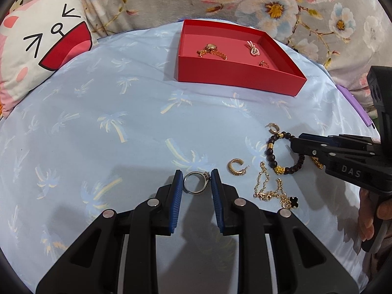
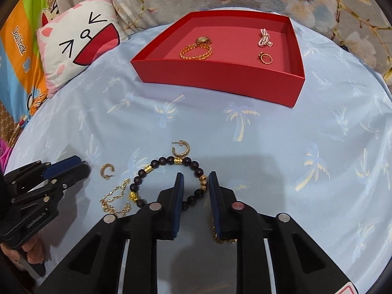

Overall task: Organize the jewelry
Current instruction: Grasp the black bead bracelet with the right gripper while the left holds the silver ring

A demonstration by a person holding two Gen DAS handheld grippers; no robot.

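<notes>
While the left gripper (image 1: 197, 183) pinched a silver ring (image 1: 196, 183) on the bedsheet (image 1: 122, 122), the right gripper (image 2: 196, 183) straddled a beaded bracelet (image 2: 169, 181), contact unclear, partly hiding it.

The box (image 2: 220, 80) sits at the far side of the bedsheet (image 2: 269, 147), with a watch (image 2: 197, 47), a ring (image 2: 265, 58) and a pearl piece (image 2: 264, 38) inside. Nearer lie a bead bracelet (image 2: 169, 169), two hoop earrings (image 2: 180, 148) and a chain (image 2: 115, 198). A pillow (image 2: 78, 46) lies left of the box.
</notes>
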